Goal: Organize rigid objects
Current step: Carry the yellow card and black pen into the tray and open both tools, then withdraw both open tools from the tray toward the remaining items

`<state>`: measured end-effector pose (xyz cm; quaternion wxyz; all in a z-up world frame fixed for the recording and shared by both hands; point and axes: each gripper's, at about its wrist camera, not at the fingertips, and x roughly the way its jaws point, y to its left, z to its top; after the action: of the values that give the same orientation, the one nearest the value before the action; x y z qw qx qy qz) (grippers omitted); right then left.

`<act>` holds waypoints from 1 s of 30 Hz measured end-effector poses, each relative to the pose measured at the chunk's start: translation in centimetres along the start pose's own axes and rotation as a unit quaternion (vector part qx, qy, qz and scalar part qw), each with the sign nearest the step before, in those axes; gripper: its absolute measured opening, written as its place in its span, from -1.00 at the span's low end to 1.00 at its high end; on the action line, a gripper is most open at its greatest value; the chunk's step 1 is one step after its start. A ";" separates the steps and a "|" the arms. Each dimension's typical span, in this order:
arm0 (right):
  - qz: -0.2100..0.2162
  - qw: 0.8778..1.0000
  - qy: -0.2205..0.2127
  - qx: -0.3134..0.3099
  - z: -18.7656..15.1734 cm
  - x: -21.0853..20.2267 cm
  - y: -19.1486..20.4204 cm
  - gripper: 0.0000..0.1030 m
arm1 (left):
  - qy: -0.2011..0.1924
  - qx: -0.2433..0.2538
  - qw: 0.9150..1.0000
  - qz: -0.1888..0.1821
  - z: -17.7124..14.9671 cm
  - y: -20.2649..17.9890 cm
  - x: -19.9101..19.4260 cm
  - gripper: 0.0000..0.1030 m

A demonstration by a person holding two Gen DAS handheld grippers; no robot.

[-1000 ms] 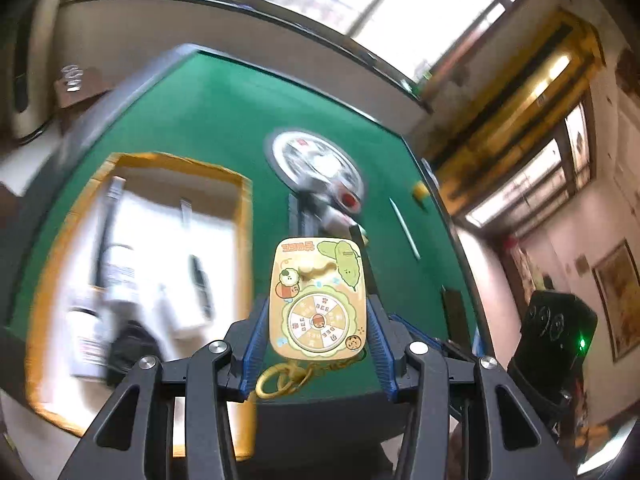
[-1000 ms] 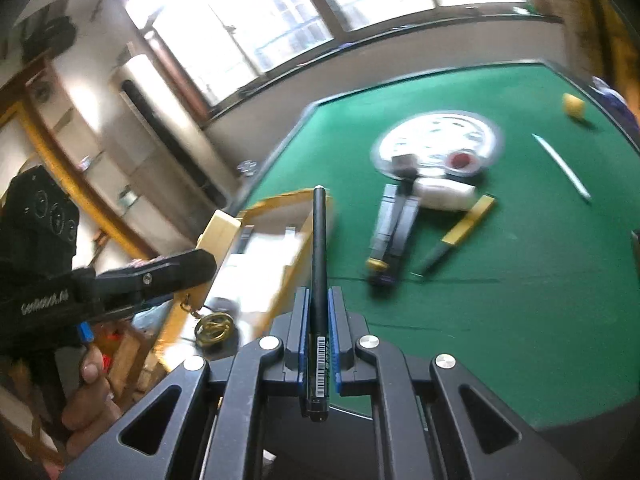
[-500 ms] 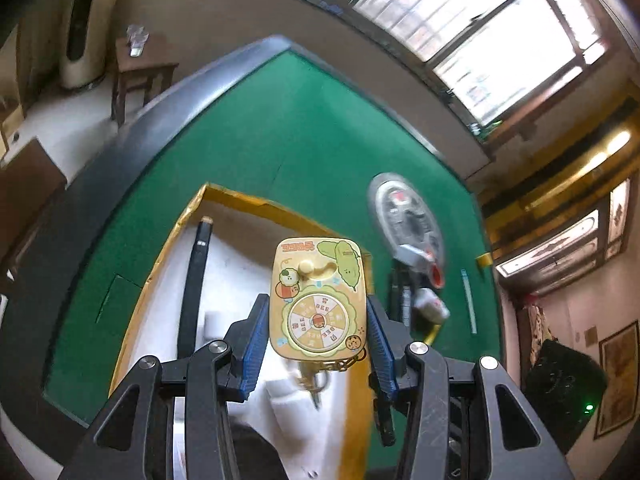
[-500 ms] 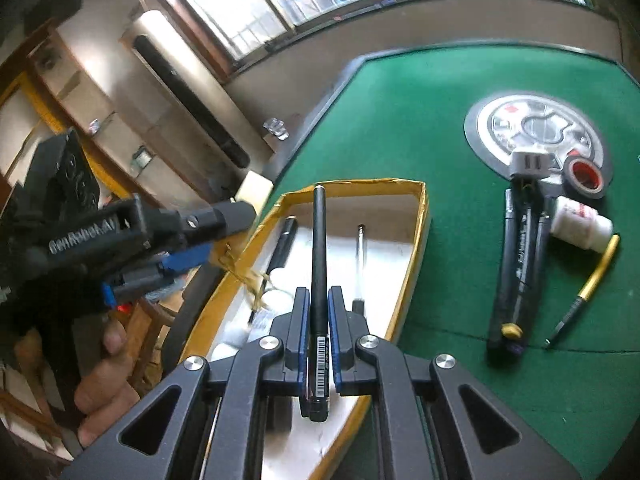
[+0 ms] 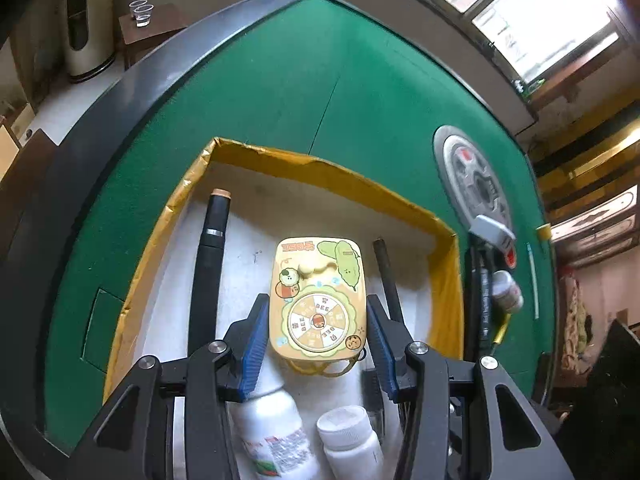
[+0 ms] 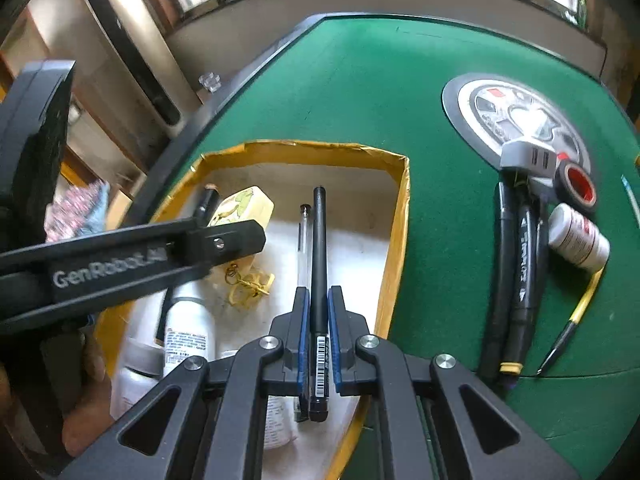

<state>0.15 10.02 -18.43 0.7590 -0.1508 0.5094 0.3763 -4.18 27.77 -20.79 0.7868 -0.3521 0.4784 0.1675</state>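
My left gripper (image 5: 318, 320) hangs over the yellow-rimmed white box (image 5: 328, 172). A yellow cartoon tin (image 5: 318, 296) with a gold chain sits between its blue pads; thin gaps show on both sides, so the jaws stand slightly open. My right gripper (image 6: 319, 312) is over the same box (image 6: 400, 216), with small gaps between its pads and a black pen (image 6: 319, 264). The tin (image 6: 244, 208) and left gripper arm (image 6: 160, 252) show in the right wrist view. In the box lie a black marker (image 5: 210, 264), a clear pen (image 6: 303, 240) and white bottles (image 5: 276, 436).
On the green felt table (image 5: 280, 92) right of the box lie two black markers (image 6: 516, 280), a white bottle (image 6: 576, 236), a yellow-black pen (image 6: 572, 320), a tape roll (image 6: 576, 184), a grey adapter (image 6: 528, 160) and a round grey disc (image 6: 516, 116).
Both grippers have come down closer over the box. The left jaws have loosened around the tin and its chain now rests in the box. The right pads have eased off the pen.
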 end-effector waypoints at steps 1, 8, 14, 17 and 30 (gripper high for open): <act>-0.006 1.000 0.002 -0.006 0.0 0.1 0.2 -0.83 | 0.005 0.003 1.000 0.008 0.1 -0.2 0.4 -0.05; -0.019 1.000 0.007 -0.019 0.5 0.2 -0.1 -0.86 | -0.001 0.017 0.999 0.037 0.1 -0.7 1.0 -0.04; 0.043 0.998 -0.037 -0.001 -0.2 -1.4 -0.8 -0.33 | -0.015 -0.004 1.000 -0.002 -0.3 0.1 -0.3 0.23; 0.096 0.991 -0.086 0.019 -1.8 -4.0 -2.1 -0.25 | -0.053 0.004 0.999 -0.001 -1.6 -0.3 -2.7 0.23; 0.182 0.949 -0.241 0.089 -11.2 -17.2 -9.3 0.05 | -0.180 0.115 0.972 -0.093 -12.7 -11.0 -11.6 0.46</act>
<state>-3.93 -10.23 -9.49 0.7882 0.1075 0.3614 0.4864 -11.25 11.89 -10.13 0.9073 -0.2666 0.3098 0.0984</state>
